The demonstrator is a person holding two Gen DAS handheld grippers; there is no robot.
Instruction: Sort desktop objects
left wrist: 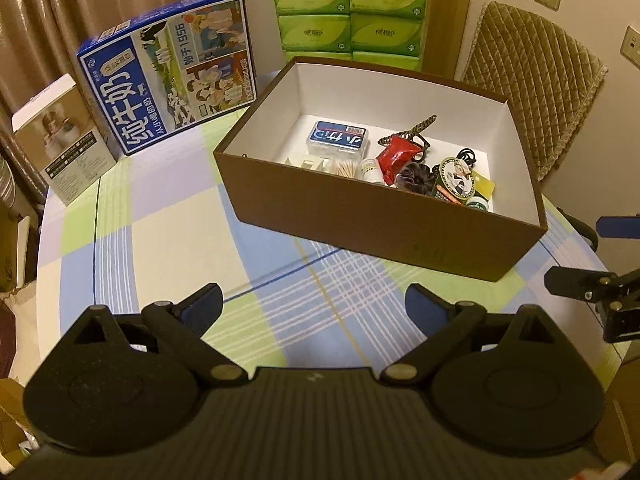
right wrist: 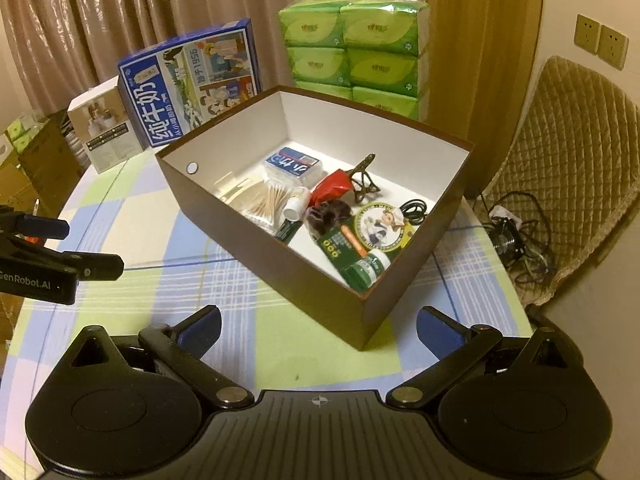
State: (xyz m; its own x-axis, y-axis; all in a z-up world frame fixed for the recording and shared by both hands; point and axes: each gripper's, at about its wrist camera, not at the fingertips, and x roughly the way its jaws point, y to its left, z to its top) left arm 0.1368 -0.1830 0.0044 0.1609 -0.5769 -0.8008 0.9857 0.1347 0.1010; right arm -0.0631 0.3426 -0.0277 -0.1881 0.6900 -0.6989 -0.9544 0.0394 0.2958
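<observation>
Looking through the left wrist view first: the left gripper (left wrist: 313,307) hovers low over the checked blue-green-white tablecloth surface (left wrist: 160,240), jaws wide and holding nothing. Just ahead sits the brown cardboard box with white lining (left wrist: 372,228), and the small stuff is already inside it: a clear plastic case with a blue label (left wrist: 338,140), a red glossy pouch (left wrist: 396,158), a bundle of wooden cotton swabs (left wrist: 346,169). The cloth around the box looks bare of loose items from here. The right gripper (left wrist: 600,256) pokes in at the right edge.

Over to the right wrist view: the right gripper (right wrist: 318,330) also has its jaws wide and empty, lined up near the box's closest corner. You can see further in here, with a round cartoon badge (right wrist: 380,224), a green bottle (right wrist: 366,270) and a black coiled cord (right wrist: 414,208) at the right end.

My guess is the sorting is basically done. I'd scan the surface edges for stragglers before pulling back, and keep both grippers high enough not to bump the box wall.
</observation>
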